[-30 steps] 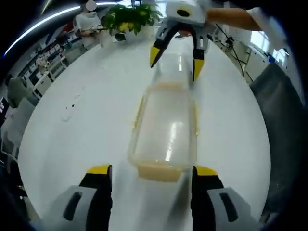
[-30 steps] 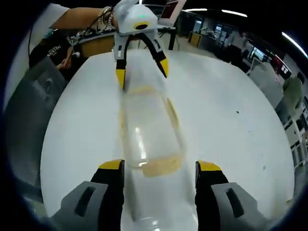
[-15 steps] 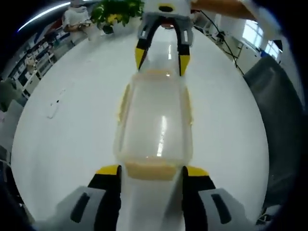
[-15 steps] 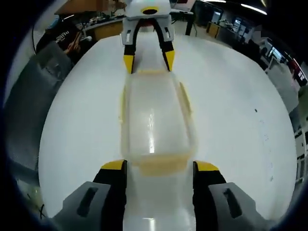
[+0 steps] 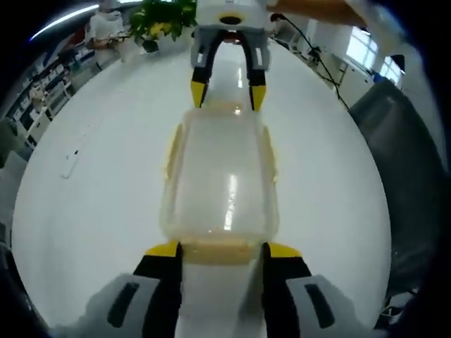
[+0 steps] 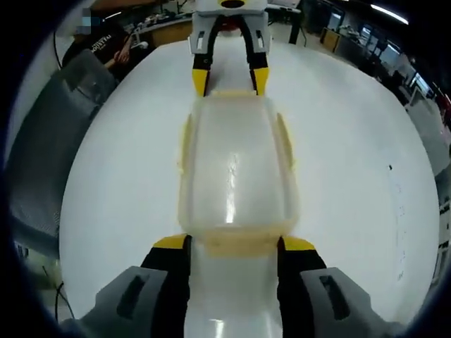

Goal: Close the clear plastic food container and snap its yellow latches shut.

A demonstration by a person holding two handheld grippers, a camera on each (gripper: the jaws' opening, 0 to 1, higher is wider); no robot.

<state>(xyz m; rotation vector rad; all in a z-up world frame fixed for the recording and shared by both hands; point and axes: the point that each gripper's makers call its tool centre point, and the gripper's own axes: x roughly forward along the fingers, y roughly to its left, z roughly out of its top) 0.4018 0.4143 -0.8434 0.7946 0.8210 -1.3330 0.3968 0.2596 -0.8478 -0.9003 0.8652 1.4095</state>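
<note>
white table point(image 5: 91, 204) bears container point(image 5: 217, 176), plant point(image 5: 158, 17) beyond.

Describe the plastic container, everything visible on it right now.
The clear plastic container is a long, rounded-corner rectangular box, translucent and pale, with its lid on. It lies flat on the white table. Yellow latches run along both long sides and at both short ends; whether they are snapped shut cannot be told. The left gripper brackets one end latch and the right gripper the opposite one, their yellow-tipped jaws open to either side. Its inside looks empty.
</note>
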